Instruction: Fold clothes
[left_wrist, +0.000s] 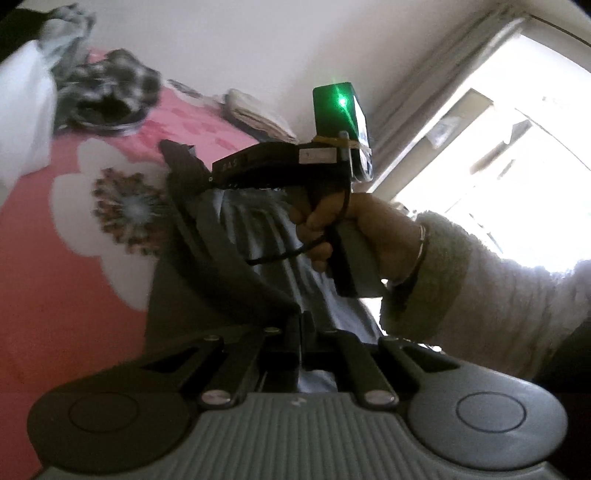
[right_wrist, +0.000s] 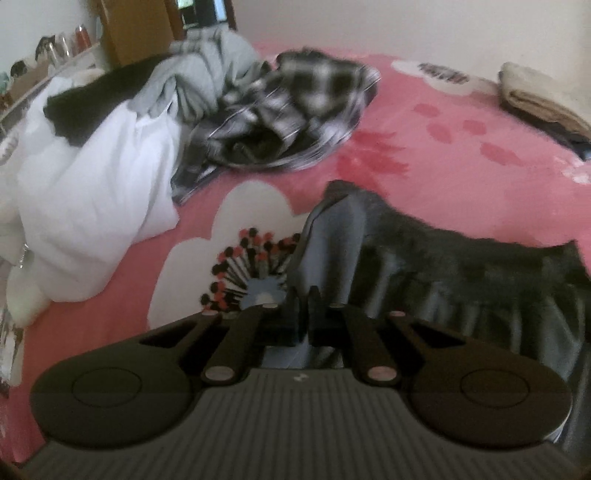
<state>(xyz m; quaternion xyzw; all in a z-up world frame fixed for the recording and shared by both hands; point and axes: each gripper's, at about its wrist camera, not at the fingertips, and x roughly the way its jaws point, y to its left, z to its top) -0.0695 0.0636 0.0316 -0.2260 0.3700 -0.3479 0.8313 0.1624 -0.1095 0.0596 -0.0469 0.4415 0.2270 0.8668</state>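
Grey garment runs rightward from my right gripper, both grippers pinching it, left gripper nearer bed edge.

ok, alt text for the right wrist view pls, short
The right gripper is shut on the edge of a grey pleated garment lying on a pink floral bedspread. Behind it lie a crumpled black-and-white plaid shirt, a white garment and a grey one; the picture is motion-blurred.
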